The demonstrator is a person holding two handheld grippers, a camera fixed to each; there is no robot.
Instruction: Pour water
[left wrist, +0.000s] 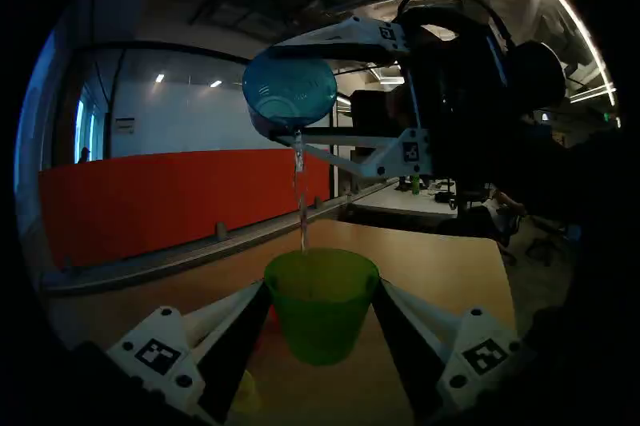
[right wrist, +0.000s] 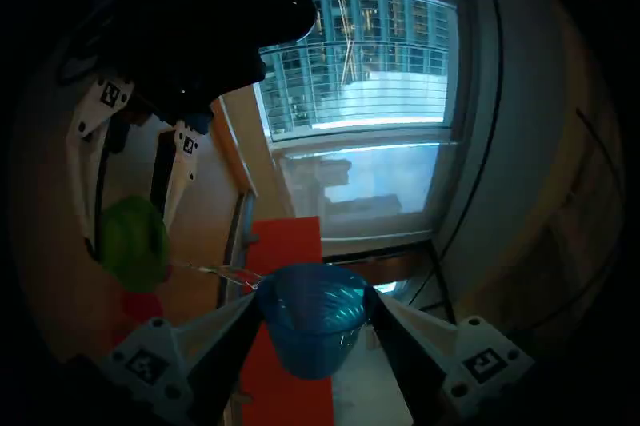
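R gripper (right wrist: 314, 295) is clamped on blue cup (right wrist: 310, 334), tipped so water (left wrist: 302, 198) runs off its lip. L gripper (left wrist: 320, 288) is clamped on green cup (left wrist: 322, 322); I hold it upright right below to catch the stream, clear of the table (left wrist: 448, 258).

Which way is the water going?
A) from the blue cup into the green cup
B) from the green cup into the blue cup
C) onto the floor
A: a thin stream of water falls from the tipped blue cup into the green cup below.
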